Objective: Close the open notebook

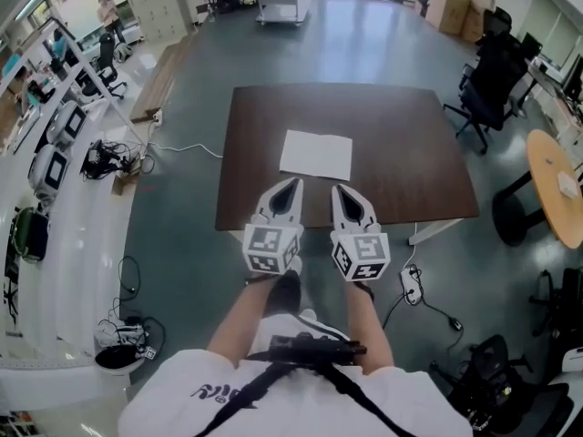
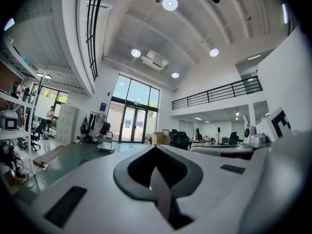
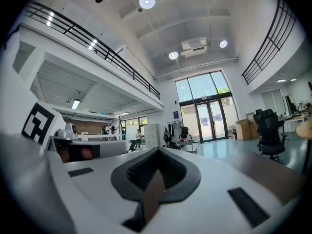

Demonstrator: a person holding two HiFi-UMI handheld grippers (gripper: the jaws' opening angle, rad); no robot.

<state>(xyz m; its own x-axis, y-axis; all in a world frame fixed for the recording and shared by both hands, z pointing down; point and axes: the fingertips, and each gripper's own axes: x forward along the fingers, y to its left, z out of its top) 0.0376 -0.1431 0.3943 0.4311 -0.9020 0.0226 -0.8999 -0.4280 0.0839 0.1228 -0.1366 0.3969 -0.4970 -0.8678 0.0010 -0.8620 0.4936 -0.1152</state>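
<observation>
An open white notebook [image 1: 316, 154] lies flat near the middle of the dark brown table [image 1: 255, 126]. Both grippers are held side by side at the table's near edge, pointing level toward the notebook and just short of it. The left gripper [image 1: 293, 182] has its jaws meeting at the tip with nothing between them, as the left gripper view [image 2: 156, 148] also shows. The right gripper [image 1: 336, 188] is likewise shut and empty in the right gripper view [image 3: 157, 151]. The notebook is hidden below the jaws in both gripper views.
Black office chairs [image 1: 492, 80] stand at the table's right, and a round wooden table [image 1: 556, 185] further right. A power strip [image 1: 409, 285] with a cable lies on the floor by the near right table leg. Shelves with equipment [image 1: 55, 135] line the left side.
</observation>
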